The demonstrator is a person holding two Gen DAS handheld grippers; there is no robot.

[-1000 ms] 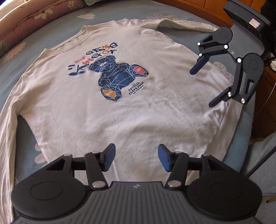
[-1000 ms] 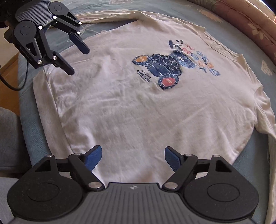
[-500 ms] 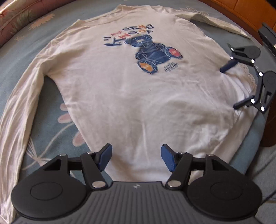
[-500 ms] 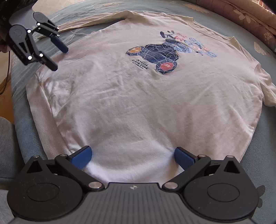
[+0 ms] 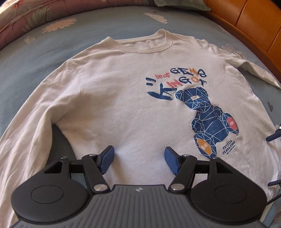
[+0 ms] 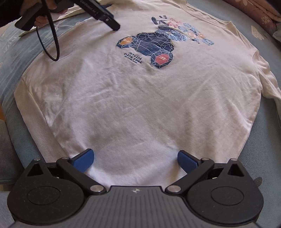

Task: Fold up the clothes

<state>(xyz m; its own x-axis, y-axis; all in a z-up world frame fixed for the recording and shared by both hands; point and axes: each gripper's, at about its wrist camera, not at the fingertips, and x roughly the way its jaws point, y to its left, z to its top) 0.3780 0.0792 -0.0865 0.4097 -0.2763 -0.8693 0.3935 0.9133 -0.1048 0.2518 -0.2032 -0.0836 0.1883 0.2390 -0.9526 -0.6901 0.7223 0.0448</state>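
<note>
A white long-sleeved shirt (image 5: 123,112) with a blue bear print (image 5: 209,119) lies flat, face up, on a blue bedspread (image 5: 35,57). My left gripper (image 5: 138,157) hovers over the shirt's body near the armpit of the sleeve (image 5: 29,133); its jaws are open and nothing sits between the blue pads. My right gripper (image 6: 135,158) stands wide open just above the shirt's (image 6: 140,98) hem, clear of the cloth. In the right wrist view a hand holds the left gripper's body (image 6: 103,17) above the print; its fingertips are hidden there.
A wooden bed frame (image 5: 254,22) runs along the far right. A floral quilt (image 5: 26,15) lines the back left. A black cable (image 6: 52,43) loops down from the left gripper over the shirt's edge. Grey fabric (image 6: 5,143) lies beside the bed.
My left gripper has swept across the shirt from the hem towards the sleeve side and rolled, with its jaws a little wider. The right gripper's jaws have spread wider in place.
</note>
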